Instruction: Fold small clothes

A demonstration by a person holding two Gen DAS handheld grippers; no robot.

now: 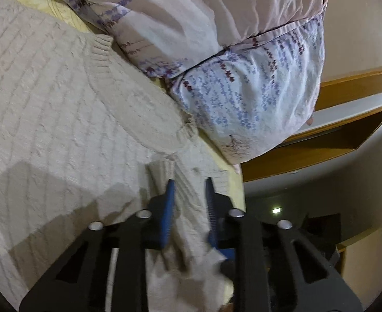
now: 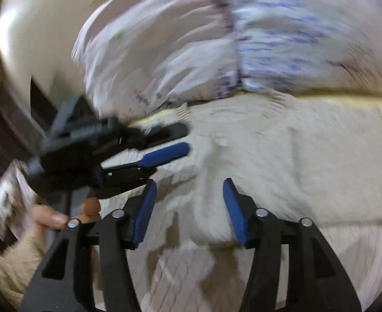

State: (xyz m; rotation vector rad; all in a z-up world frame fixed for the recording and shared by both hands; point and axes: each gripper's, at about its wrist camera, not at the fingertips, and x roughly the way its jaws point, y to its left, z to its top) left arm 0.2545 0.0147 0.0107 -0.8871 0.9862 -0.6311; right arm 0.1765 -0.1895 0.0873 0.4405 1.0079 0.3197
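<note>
- Left wrist view shows the bed under a yellow sheet, and on it the cream cable-knit sweater spread flat, its ribbed neckline lying close to the floral pillows at the head.
- From that neckline, the sweater's body runs down toward the cameras, so its long axis points from the pillows toward the person; one sleeve lies off to the side nearest the bed's edge.
- Relative to the neckline, the left gripper sits at that sleeve side, jaws narrow, with a bunched strip of the knit between the blue pads; it looks pinched, though blur makes pad contact hard to confirm.
- Right wrist view, badly blurred, puts the right gripper further down the sweater's body from the neckline, jaws about half apart with nothing in them, fabric lying below.
- My judgement: the left is the nearer hand for drawing the sleeve across the body toward the midline below the neckline.
</note>
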